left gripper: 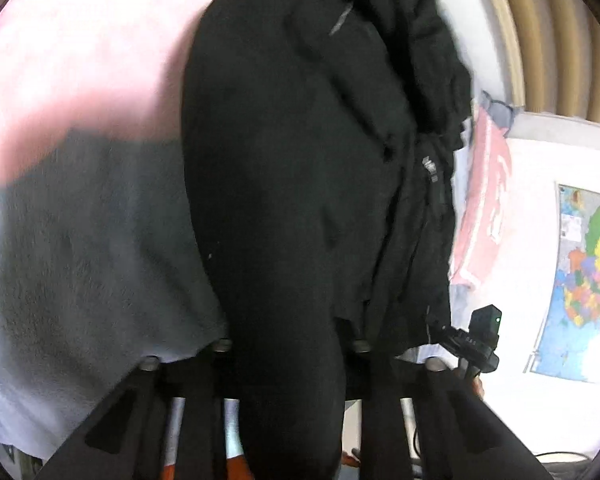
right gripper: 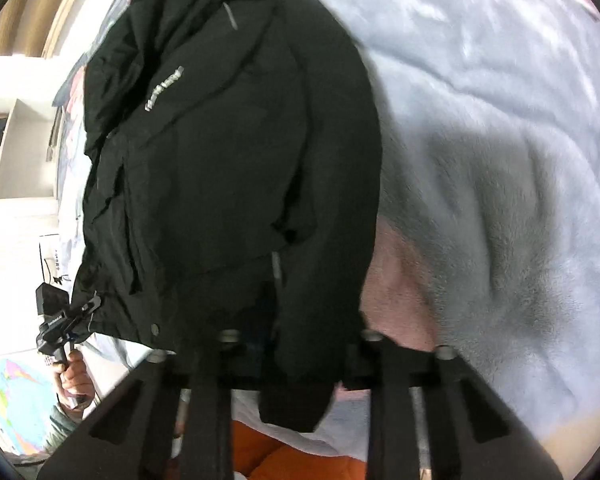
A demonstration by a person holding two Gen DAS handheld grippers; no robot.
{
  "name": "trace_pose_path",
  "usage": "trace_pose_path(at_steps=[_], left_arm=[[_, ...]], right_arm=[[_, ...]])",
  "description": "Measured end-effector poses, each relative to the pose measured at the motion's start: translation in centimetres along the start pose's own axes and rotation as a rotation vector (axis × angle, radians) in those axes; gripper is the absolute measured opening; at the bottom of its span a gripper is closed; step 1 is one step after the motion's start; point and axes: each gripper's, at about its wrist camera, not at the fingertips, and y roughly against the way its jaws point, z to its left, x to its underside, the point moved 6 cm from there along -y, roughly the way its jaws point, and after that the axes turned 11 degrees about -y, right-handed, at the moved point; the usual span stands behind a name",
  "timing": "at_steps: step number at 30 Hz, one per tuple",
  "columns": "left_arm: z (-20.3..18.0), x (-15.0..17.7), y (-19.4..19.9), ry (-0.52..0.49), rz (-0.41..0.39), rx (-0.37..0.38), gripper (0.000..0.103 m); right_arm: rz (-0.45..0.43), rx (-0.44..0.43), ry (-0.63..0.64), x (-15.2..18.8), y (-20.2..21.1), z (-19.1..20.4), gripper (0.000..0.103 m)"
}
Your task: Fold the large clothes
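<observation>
Now, both grippers clamped on a bulky black padded jacket [left gripper: 300,184], left gripper [left gripper: 290,350] at six o'clock, right gripper [right gripper: 296,344] likewise, fluffy grey-blue blanket [right gripper: 500,152] behind.

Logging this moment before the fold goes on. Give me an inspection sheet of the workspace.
Surface: grey fleece blanket, rumpled, with pink bedding beside it.
Job's things: black jacket, held up off the blanket, bunched, sleeve hanging.
Clutter: orange cloth at the near edge.
Grippers: left gripper and right gripper each have jacket fabric between the fingers; closure hidden.
Cables: dark cable low in the left view.
Surroundings: wall map, beige curtain, white shelf.
</observation>
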Motion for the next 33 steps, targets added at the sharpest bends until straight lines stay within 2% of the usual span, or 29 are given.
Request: trace_pose_path(at_steps=[4, 8, 15, 20, 23, 28, 33], left_arm=[[-2.5, -2.1, 2.8, -0.034, -0.093, 0.034, 0.014], [-5.4, -4.7, 5.4, -0.1, -0.145, 0.044, 0.014], [-10.7, -9.4, 9.3, -0.189, -0.286, 0.083, 0.014], [-13.6, -13.4, 12.3, -0.24, -0.376, 0.093, 0.014], [-14.8, -17.1, 13.6, -0.262, -0.427, 0.086, 0.015], [-16.1, -23.5, 13.9, -0.263, -0.486, 0.081, 0.015], [-14.7, -31.5, 10.2, -0.186, -0.488, 0.036, 0.015]], right_arm=[[-0.082, -0.044, 0.04, -1.1, 4.2, 2.5, 0.015], [-0.126, -0.058, 0.08, -3.0, 7.6, 4.6, 0.015], [-0.223, -0.089, 0.17, -6.6, 12.5, 9.3, 0.015], [-0.321, -0.117, 0.231, -10.7, 16.6, 13.9, 0.015], [-0.377, -0.127, 0.252, -14.1, 18.7, 16.5, 0.015], [-0.413, -0.12, 0.25, -19.8, 18.9, 20.0, 0.015], [-0.393, -0.103, 0.201, -27.8, 15.4, 22.5, 0.015]])
